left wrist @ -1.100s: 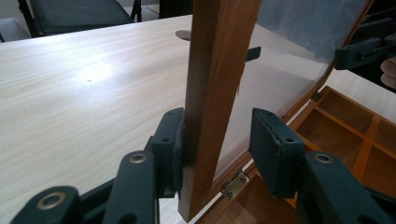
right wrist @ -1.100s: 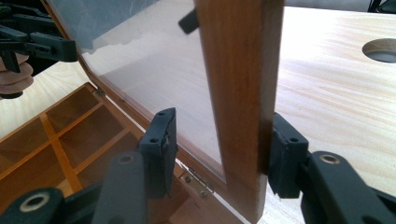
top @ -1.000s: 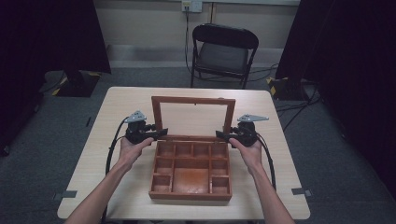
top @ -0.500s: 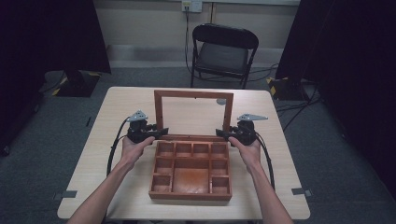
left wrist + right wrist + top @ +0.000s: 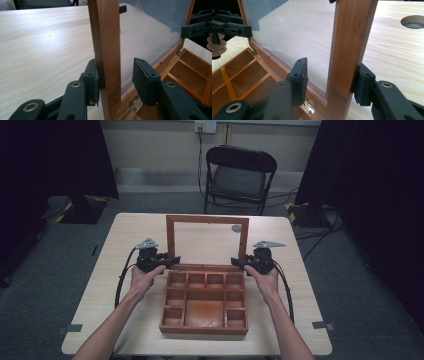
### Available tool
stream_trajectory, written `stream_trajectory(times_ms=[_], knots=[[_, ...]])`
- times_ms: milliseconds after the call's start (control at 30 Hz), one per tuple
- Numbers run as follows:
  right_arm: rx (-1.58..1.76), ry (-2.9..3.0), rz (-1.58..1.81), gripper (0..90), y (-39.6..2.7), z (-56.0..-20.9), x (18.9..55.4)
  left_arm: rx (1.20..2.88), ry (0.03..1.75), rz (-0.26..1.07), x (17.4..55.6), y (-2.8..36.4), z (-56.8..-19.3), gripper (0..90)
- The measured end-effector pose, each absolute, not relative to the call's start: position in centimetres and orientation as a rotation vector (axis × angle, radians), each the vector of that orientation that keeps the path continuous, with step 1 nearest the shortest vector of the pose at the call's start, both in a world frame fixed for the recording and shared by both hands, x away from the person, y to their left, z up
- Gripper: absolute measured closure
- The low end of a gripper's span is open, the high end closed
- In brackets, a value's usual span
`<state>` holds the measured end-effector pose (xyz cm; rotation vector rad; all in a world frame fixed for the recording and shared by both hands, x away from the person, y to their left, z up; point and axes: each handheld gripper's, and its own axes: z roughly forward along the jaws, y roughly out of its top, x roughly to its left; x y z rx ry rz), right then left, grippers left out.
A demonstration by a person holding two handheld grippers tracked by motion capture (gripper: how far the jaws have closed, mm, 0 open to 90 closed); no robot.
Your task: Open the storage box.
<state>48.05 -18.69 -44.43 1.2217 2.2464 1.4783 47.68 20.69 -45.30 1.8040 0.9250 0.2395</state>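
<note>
The wooden compartment box (image 5: 204, 301) sits at the centre of the bench (image 5: 100, 285), toward its near edge, with its glazed lid (image 5: 207, 241) raised upright. The left gripper (image 5: 116, 82) straddles the lid's left frame post: fingers (image 5: 91, 82) apart, one touching the outer face, the other standing clear of the glass side. The right gripper (image 5: 329, 82) straddles the right post likewise, fingers (image 5: 364, 86) apart, only the outer one touching.
</note>
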Motion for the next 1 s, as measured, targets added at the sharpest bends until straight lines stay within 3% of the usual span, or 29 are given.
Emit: stream_trajectory(times_ms=[1000], knots=[[1.302,2.238,1.471,39.4,-18.1,-46.2,48.8,1.833,0.979,0.218,48.1,21.0,-46.4,51.4]])
